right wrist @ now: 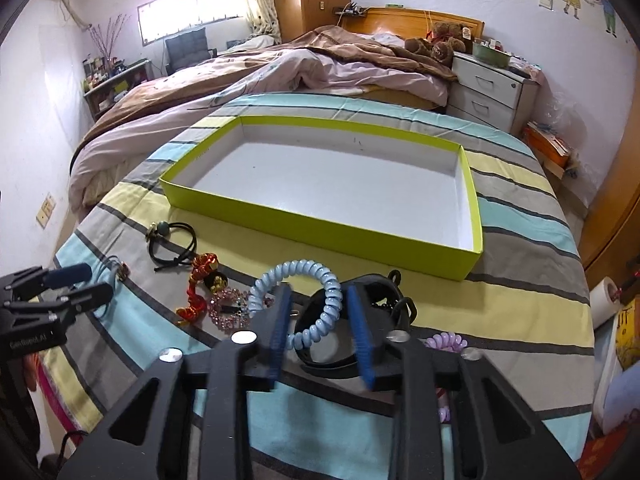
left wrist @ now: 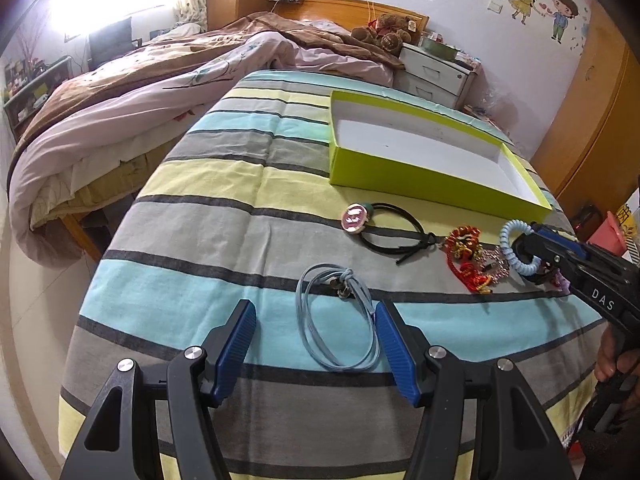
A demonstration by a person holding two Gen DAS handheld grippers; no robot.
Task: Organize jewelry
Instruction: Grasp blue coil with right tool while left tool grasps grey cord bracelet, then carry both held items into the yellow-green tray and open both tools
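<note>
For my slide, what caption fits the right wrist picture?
Right gripper straddles a pale blue spiral hair tie on the striped cloth, before the empty lime-green box.

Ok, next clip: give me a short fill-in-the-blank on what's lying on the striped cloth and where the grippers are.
1. The lime-green box holds ____ jewelry so far.
2. The right gripper has the light blue ____ hair tie between its fingers.
3. The left gripper stands open around a loop of grey-blue ____.
4. The black cord with the pink round charm lies ____ the box.

Missing words: no; coiled; cord; outside
</note>
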